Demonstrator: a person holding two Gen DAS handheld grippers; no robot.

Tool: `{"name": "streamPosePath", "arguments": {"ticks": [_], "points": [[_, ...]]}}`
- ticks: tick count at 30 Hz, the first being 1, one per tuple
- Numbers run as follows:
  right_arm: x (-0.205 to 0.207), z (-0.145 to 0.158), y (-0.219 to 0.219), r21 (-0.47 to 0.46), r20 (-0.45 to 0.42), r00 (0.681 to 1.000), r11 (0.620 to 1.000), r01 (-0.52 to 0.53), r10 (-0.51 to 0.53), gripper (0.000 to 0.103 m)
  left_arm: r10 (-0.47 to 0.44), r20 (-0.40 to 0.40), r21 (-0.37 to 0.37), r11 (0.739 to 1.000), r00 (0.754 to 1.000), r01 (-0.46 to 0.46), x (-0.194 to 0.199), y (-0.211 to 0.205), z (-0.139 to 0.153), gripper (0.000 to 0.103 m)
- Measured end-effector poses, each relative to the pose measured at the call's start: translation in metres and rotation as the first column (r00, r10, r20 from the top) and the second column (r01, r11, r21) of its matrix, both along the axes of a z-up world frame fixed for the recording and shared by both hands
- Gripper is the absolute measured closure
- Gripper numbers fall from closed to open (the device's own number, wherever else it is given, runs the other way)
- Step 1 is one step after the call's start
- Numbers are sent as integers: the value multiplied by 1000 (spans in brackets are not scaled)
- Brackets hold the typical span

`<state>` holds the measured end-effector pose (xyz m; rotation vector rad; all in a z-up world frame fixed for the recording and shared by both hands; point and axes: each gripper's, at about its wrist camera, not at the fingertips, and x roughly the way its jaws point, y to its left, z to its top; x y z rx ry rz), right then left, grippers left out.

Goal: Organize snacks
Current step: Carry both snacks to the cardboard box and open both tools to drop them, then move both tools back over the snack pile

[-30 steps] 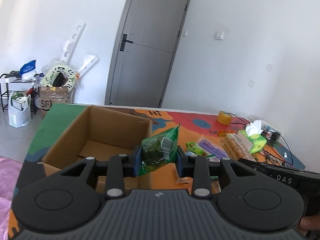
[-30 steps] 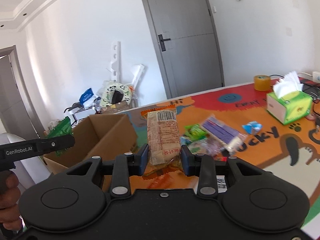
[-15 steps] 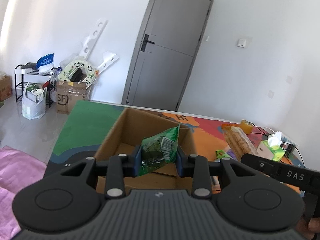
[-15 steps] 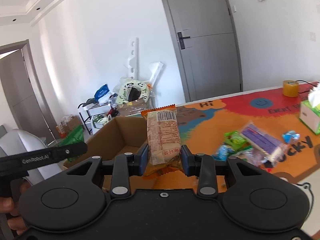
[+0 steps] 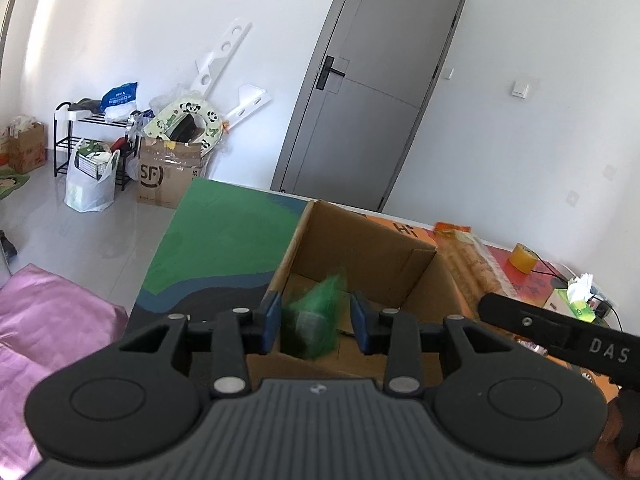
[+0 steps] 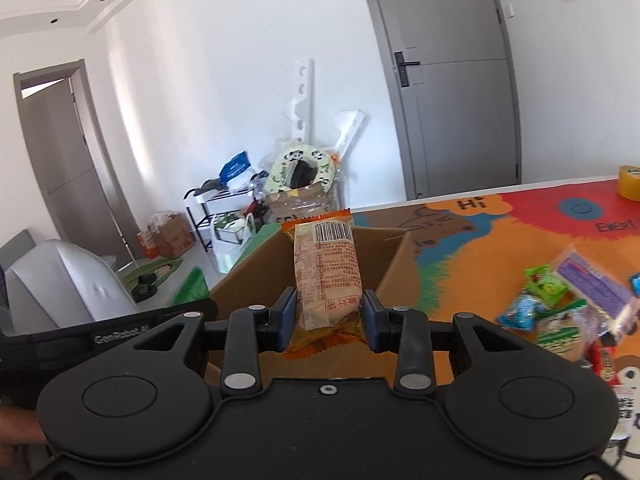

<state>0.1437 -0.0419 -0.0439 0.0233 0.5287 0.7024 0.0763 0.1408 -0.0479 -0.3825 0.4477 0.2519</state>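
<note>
green packet (image 5: 316, 322), orange barcoded packet (image 6: 328, 276), brown box (image 5: 360, 248)

left gripper (image 5: 315, 322) spread open, right gripper (image 6: 329, 320) clamped on packet

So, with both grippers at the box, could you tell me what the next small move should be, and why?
Probably open the right gripper: its jaws clamp the orange snack pack above the cardboard box, while the left gripper is open, with the blurred green packet between its jaws over the box.
</note>
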Motion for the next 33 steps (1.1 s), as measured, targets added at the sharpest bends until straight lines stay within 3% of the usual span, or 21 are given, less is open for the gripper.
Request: {"name": "streamPosePath", "arguments": {"ticks": [10, 14, 20, 26, 33], "points": [[6, -9, 16, -2, -29, 1000, 1000, 10, -10, 67, -22, 3, -38, 999, 1000, 22, -4, 0, -4, 55], [1, -7, 8, 1, -11, 1000, 1000, 25, -25, 50, -22, 5, -22, 1000, 1000, 22, -7, -6, 1, 45], [-1, -6, -19, 30, -40, 996, 997, 76, -75, 42, -19, 0, 11, 1000, 1000, 19, -7, -19, 6, 24], [-4, -11, -53, 32, -66, 989, 991, 132, -130, 32, -22, -10, 37, 999, 1000, 23, -3, -40, 8, 16], [-11, -10, -90, 39, -77, 980, 982, 185, -182, 21, -49, -20, 38, 998, 999, 50, -1, -59, 11, 13]]}}
